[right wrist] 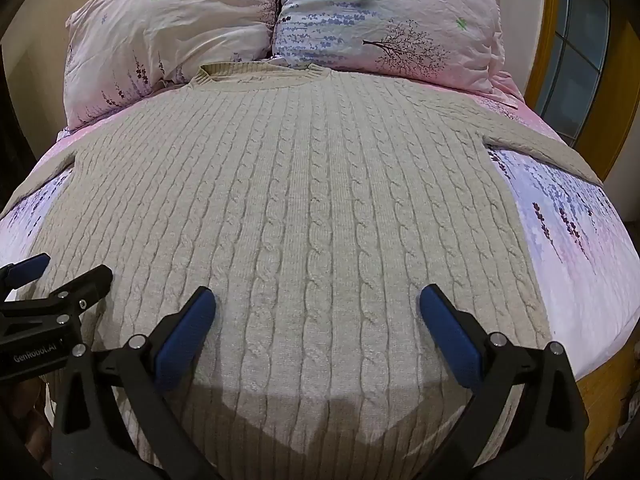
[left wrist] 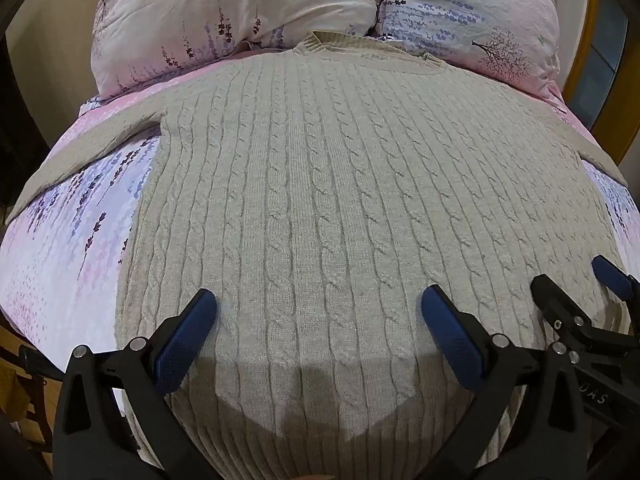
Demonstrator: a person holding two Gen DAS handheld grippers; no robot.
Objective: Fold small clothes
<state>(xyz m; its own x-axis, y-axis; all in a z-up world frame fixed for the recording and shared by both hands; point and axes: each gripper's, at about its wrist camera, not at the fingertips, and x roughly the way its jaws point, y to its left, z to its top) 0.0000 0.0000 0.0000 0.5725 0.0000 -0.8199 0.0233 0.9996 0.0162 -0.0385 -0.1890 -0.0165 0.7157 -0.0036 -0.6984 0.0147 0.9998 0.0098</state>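
A beige cable-knit sweater [left wrist: 320,184] lies flat and spread on the bed, collar [left wrist: 316,46] at the far end by the pillows, both sleeves stretched out to the sides. It also fills the right wrist view [right wrist: 304,200]. My left gripper [left wrist: 319,306] is open, its blue pads above the sweater's lower left part, holding nothing. My right gripper [right wrist: 318,304] is open above the lower right part, holding nothing. The right gripper shows at the right edge of the left wrist view [left wrist: 576,280]; the left gripper shows at the left edge of the right wrist view [right wrist: 64,270].
The bed sheet [left wrist: 72,240] is pink and lilac with a flower print. Two matching pillows [left wrist: 240,12] [left wrist: 472,16] lie at the head of the bed. A wooden frame with glass [right wrist: 576,60] stands to the right. Wooden floor [left wrist: 24,400] shows at lower left.
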